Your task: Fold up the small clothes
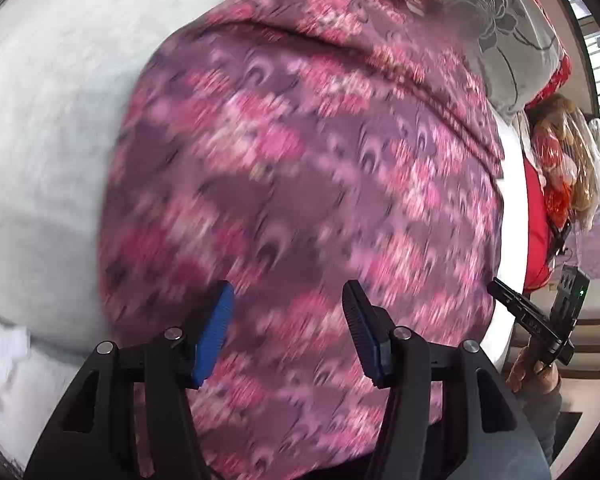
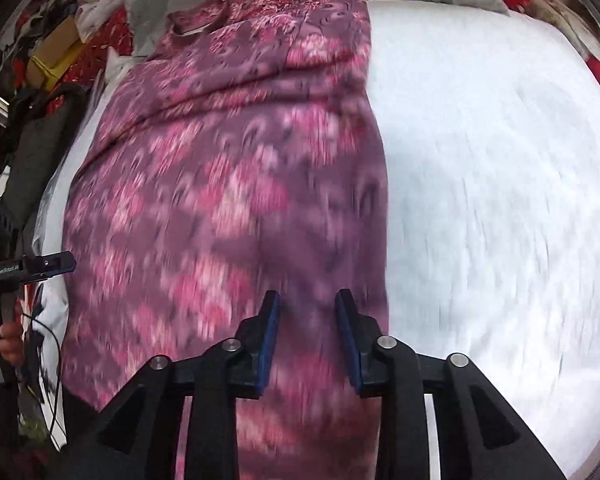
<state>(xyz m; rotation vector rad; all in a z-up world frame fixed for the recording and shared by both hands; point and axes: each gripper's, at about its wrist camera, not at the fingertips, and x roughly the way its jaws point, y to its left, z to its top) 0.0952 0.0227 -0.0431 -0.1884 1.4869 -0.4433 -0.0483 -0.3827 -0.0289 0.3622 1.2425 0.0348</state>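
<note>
A purple garment with a pink floral print (image 1: 300,184) lies flat, folded lengthwise, on a white bed sheet (image 1: 48,120). It also shows in the right wrist view (image 2: 220,184), with its collar end far away. My left gripper (image 1: 288,300) is open and empty, held above the garment's near part. My right gripper (image 2: 306,304) is open and empty, above the garment near its right edge. The right gripper shows at the garment's right edge in the left wrist view (image 1: 532,316). The left gripper shows at the left edge in the right wrist view (image 2: 32,266). Both views are motion-blurred.
A grey pillow with a flower pattern (image 1: 496,28) lies beyond the garment's far end. Red and mixed cloth items (image 1: 548,184) are piled beside the bed. White sheet (image 2: 500,200) spreads to the right of the garment. A yellow box and clutter (image 2: 56,52) sit at far left.
</note>
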